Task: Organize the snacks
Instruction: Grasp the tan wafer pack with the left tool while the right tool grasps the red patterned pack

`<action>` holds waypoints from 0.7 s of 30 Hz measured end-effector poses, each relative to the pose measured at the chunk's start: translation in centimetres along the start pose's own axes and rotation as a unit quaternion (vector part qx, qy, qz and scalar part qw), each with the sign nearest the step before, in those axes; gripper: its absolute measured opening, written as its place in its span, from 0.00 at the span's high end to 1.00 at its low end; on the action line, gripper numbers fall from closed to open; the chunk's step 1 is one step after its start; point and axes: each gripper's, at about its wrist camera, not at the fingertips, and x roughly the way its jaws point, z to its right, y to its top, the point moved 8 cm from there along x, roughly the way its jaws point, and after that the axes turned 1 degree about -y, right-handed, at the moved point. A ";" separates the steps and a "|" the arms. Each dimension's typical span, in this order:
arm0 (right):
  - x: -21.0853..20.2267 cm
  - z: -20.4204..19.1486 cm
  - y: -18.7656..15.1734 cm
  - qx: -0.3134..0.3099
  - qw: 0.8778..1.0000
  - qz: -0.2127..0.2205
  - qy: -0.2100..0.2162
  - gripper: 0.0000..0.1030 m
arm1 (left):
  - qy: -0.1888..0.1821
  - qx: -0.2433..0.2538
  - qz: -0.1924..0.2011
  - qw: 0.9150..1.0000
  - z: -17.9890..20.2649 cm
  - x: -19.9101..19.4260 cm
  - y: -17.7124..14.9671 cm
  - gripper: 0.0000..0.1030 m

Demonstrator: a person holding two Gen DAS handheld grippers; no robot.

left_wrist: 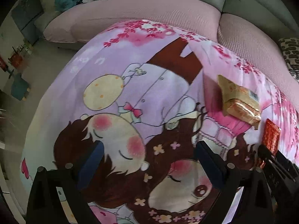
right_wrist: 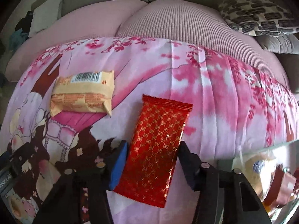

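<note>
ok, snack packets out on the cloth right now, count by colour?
Red packet: 1, between the right gripper's jaws
Tan packet: 1, lying on the cartoon cloth
Total: 2
The glass bowl's contents are too blurred to count.

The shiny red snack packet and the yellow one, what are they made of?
The red snack packet looks like glossy metallic foil or plastic film: gold pattern glints, zigzag crimped ends. The yellow snack packet seems a duller plastic film wrapper, with a printed barcode and folded seams. Only the wrappers show, not what is inside.
</note>
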 end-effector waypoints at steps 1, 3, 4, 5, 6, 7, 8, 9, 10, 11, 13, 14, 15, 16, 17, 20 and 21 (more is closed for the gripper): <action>0.1 0.2 0.4 -0.001 1.000 -0.001 0.001 0.49 | -0.006 -0.002 -0.001 1.000 0.2 0.0 0.0 0.05; 0.0 1.2 0.4 0.001 1.000 -0.001 0.004 0.49 | -0.033 -0.008 -0.003 0.999 1.0 -0.1 0.1 0.05; 0.2 1.4 0.9 0.003 1.000 -0.002 0.004 0.49 | -0.047 -0.010 -0.004 0.999 1.4 -0.1 0.2 0.05; 0.2 1.8 1.1 0.006 1.000 -0.002 0.003 0.50 | -0.060 -0.012 -0.004 0.998 1.8 -0.1 0.3 0.05; 0.0 2.1 1.1 0.008 1.000 -0.001 0.003 0.50 | -0.072 -0.014 -0.002 0.997 2.2 -0.3 0.6 0.05; -0.1 2.4 1.3 0.010 1.000 0.001 0.003 0.50 | -0.083 -0.015 0.002 0.996 2.7 -0.4 1.0 0.05; -0.4 2.9 1.6 0.011 1.000 0.004 0.004 0.50 | -0.099 -0.016 0.007 0.995 3.3 -0.6 1.5 0.05; -0.4 3.0 1.8 0.012 1.000 0.006 0.004 0.50 | -0.120 -0.017 0.007 0.993 4.1 -0.7 1.9 0.05; -0.7 3.3 2.1 0.013 1.000 0.008 0.005 0.50 | -0.142 -0.016 0.007 0.990 5.0 -0.9 2.4 0.05; -0.8 3.6 2.4 0.015 1.000 0.010 0.009 0.51 | -0.161 -0.013 0.011 0.987 5.9 -1.1 2.9 0.05; -0.9 4.1 2.8 0.022 1.000 0.010 0.018 0.51 | -0.174 0.002 0.017 0.985 7.7 -1.3 4.0 0.05; -0.9 4.3 2.9 0.027 0.999 0.010 0.025 0.51 | -0.170 0.009 0.016 0.985 8.4 -1.0 4.4 0.05; -0.9 4.4 2.9 0.030 0.999 0.009 0.029 0.51 | -0.164 0.014 0.013 0.986 9.1 -0.5 4.8 0.05; -0.9 4.4 2.9 0.031 0.999 0.009 0.034 0.51 | -0.163 0.019 0.010 0.986 9.7 -0.1 5.0 0.05; -0.9 4.3 2.9 0.030 0.999 0.008 0.038 0.50 | -0.168 0.025 0.002 0.985 10.3 0.2 5.0 0.05; -0.7 4.1 2.7 0.027 0.999 0.008 0.045 0.50 | -0.158 0.058 -0.008 0.986 12.0 1.0 5.0 0.05; -0.5 4.1 2.6 0.027 0.999 0.007 0.047 0.50 | -0.146 0.072 -0.009 0.987 12.5 1.3 4.9 0.05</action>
